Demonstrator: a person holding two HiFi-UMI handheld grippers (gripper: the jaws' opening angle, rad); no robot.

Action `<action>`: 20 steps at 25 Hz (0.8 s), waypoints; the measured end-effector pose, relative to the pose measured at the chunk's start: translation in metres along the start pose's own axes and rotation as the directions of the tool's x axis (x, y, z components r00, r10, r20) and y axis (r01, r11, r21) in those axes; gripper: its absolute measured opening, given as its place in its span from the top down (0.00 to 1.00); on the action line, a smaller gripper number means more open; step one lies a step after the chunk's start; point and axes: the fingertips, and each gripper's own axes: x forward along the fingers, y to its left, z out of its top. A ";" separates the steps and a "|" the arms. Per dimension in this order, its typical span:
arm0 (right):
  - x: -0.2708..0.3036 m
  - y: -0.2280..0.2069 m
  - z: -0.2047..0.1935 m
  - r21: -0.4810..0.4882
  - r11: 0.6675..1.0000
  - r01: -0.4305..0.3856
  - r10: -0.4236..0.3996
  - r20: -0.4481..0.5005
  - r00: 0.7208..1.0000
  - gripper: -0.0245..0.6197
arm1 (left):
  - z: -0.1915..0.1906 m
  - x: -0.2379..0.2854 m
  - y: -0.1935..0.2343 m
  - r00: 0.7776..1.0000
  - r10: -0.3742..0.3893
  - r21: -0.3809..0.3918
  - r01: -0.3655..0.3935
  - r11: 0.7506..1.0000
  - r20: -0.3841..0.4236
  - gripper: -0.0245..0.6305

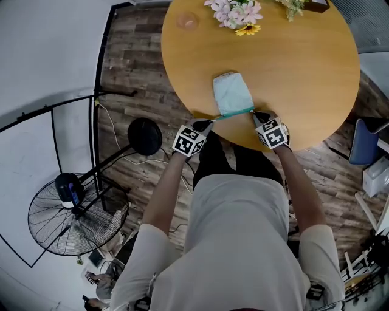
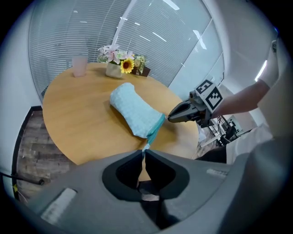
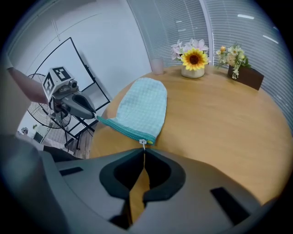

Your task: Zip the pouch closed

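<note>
Nearest, at the table (image 1: pixel 304 73) edge in the head view's centre: left gripper (image 1: pixel 213 120) clamped on the pouch (image 1: pixel 232 92) corner, right gripper (image 1: pixel 254 113) pinching the zipper pull (image 3: pixel 143 142). The zipper (image 3: pixel 121 129) runs sideways, taut between them. The pouch body stretches away up-frame.

Bare bench (image 1: pixel 304 79) lies open left and right of the pouch (image 1: pixel 231 92); flowers (image 1: pixel 236 12) and a cup (image 1: pixel 187 22) stand along the far rim, well apart from it, with clear bench between.
</note>
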 end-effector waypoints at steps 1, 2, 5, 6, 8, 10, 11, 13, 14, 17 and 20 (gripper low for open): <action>0.000 0.000 0.000 -0.006 1.000 0.002 -0.002 -0.002 1.000 0.95 | -0.001 0.000 -0.002 1.000 0.001 -0.002 -0.001 1.000 -0.001 0.93; -0.001 0.000 0.000 -0.012 1.000 0.004 -0.004 -0.002 1.000 0.95 | -0.001 0.000 -0.003 1.000 0.002 -0.002 -0.002 1.000 -0.001 0.93; -0.008 0.000 0.004 -0.026 1.000 0.003 -0.003 0.012 1.000 0.94 | 0.004 -0.005 -0.007 1.000 0.016 -0.007 -0.016 1.000 0.017 0.91; -0.011 0.000 0.006 -0.031 1.000 0.001 -0.001 0.017 1.000 0.94 | 0.007 -0.008 -0.007 0.999 0.021 -0.013 -0.021 1.000 0.027 0.89; -0.016 -0.002 0.009 -0.041 0.999 0.002 -0.002 0.021 1.000 0.88 | 0.011 -0.013 -0.009 0.999 0.033 -0.021 -0.032 0.999 0.043 0.87; -0.021 -0.004 0.011 -0.053 0.999 0.008 -0.007 0.026 1.000 0.86 | 0.016 -0.017 -0.010 0.997 0.045 -0.021 -0.043 0.999 0.057 0.87; -0.024 -0.004 0.013 -0.057 0.998 0.011 -0.009 0.030 1.000 0.86 | 0.019 -0.020 -0.011 0.997 0.050 -0.021 -0.048 0.999 0.066 0.87; -0.032 -0.003 0.017 -0.057 0.998 0.016 -0.014 0.042 0.999 0.86 | 0.024 -0.028 -0.014 0.994 0.058 -0.020 -0.057 0.998 0.089 0.87; -0.036 -0.002 0.020 -0.056 0.998 0.020 -0.017 0.050 0.999 0.86 | 0.026 -0.033 -0.016 0.993 0.061 -0.017 -0.060 0.998 0.100 0.87; -0.055 0.007 0.031 -0.060 0.998 0.034 -0.028 0.090 0.996 0.86 | 0.030 -0.051 -0.028 0.990 0.069 0.023 -0.072 0.997 0.123 0.87; -0.079 0.022 0.051 -0.095 0.994 0.049 -0.035 0.147 0.988 0.86 | 0.038 -0.073 -0.040 0.984 0.073 0.073 -0.085 0.994 0.161 0.87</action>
